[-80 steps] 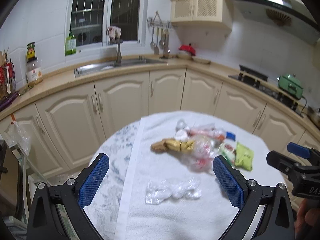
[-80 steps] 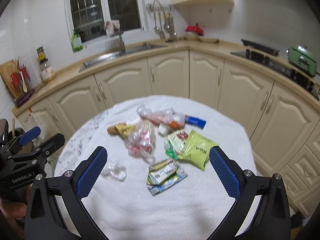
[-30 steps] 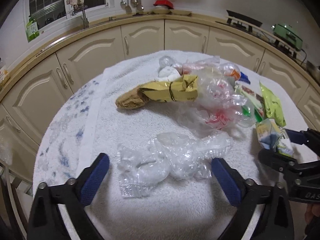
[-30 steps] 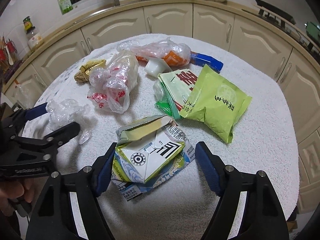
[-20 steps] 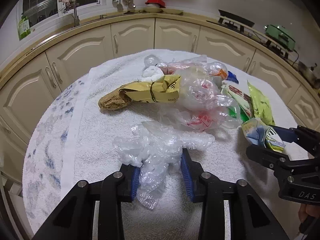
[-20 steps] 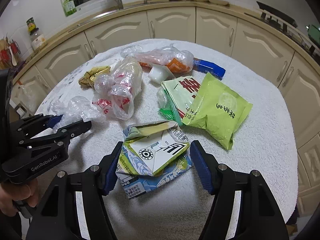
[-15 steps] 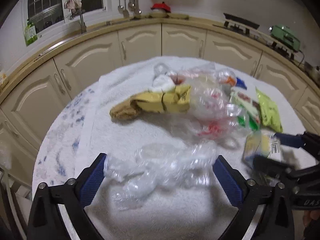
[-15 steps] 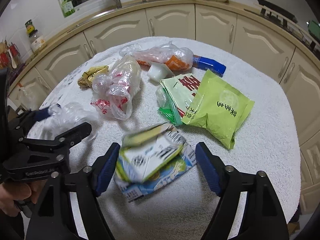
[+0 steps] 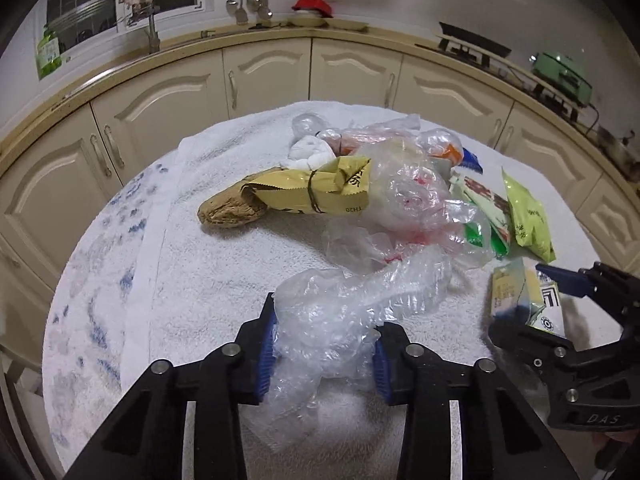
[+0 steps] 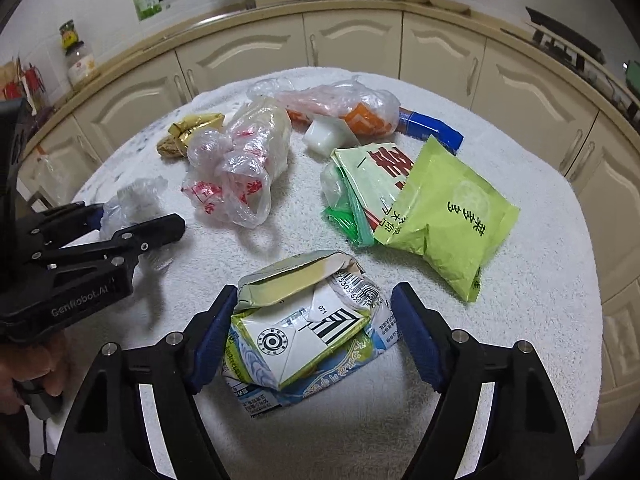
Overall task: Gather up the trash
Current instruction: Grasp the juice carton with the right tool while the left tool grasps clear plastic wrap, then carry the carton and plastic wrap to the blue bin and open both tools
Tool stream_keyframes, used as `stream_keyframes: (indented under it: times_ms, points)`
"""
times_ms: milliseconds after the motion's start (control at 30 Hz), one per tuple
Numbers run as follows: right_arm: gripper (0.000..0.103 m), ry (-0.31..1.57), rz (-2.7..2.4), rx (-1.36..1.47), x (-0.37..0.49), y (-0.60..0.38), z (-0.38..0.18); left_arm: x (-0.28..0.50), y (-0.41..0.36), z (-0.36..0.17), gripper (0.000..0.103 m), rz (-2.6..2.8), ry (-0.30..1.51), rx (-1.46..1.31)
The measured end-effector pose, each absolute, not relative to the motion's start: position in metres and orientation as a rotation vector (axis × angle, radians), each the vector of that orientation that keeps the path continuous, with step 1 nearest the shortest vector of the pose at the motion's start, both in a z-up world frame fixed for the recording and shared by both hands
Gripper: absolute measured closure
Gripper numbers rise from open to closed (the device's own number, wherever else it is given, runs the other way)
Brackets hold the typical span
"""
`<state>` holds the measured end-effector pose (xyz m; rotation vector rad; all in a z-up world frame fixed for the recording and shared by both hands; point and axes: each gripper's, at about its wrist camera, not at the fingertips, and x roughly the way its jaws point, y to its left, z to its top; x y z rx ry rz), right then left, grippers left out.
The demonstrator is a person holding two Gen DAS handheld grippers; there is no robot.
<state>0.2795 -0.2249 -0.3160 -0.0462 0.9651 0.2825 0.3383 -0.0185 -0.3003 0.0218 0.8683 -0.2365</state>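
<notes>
Trash lies on a round table under a white towel (image 9: 224, 280). My left gripper (image 9: 324, 344) is shut on a crumpled clear plastic wrap (image 9: 344, 304); the same wrap shows in the right wrist view (image 10: 134, 200). My right gripper (image 10: 310, 336) is closed around a flattened drink carton (image 10: 304, 320), left pad touching it, right pad close beside it. The carton also shows in the left wrist view (image 9: 524, 296). Further back lie a yellow paper wrapper (image 9: 304, 194), a clear bag with red print (image 10: 240, 152), a lime green snack bag (image 10: 448, 208) and a blue wrapper (image 10: 430, 130).
An orange-and-clear bag (image 10: 344, 108) and a small white cup (image 10: 326, 136) lie at the back of the table. Cream kitchen cabinets (image 9: 272, 76) curve behind it, with a sink tap (image 9: 150, 28) and a stove (image 9: 476, 46) on the counter.
Half a second ago both grippers were wide open. Now the left has shut on the plastic wrap and the right has closed in on the carton.
</notes>
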Motion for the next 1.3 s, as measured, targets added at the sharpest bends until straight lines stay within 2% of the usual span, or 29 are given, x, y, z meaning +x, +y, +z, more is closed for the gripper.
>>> stream_keyframes:
  times_ms: [167,367,433,467,600,933,1300]
  points:
    - [0.035,0.941,0.316,0.020,0.272,-0.237,-0.303,0.313,-0.015,-0.275,0.068,-0.238,0.840,-0.002]
    - [0.033,0.957,0.317,0.008,0.273,-0.237,-0.309,0.286,-0.025,-0.258,0.068,-0.247,0.827,0.013]
    - [0.022,0.974,0.299,-0.047,0.278,-0.231,-0.314,0.283,-0.027,-0.258,0.068,-0.255,0.835,0.013]
    - [0.021,0.992,0.292,-0.070,0.282,-0.230,-0.321,0.279,-0.030,-0.255,0.068,-0.255,0.835,0.014]
    - [0.025,0.961,0.298,-0.134,0.282,-0.225,-0.323,0.270,-0.035,-0.250,0.068,-0.257,0.835,0.015]
    - [0.027,0.965,0.317,-0.029,0.254,-0.251,-0.313,0.257,-0.044,-0.234,0.068,-0.273,0.813,0.031]
    - [0.027,0.857,0.302,0.082,0.229,-0.289,-0.267,0.236,-0.085,-0.199,0.068,-0.325,0.752,0.066]
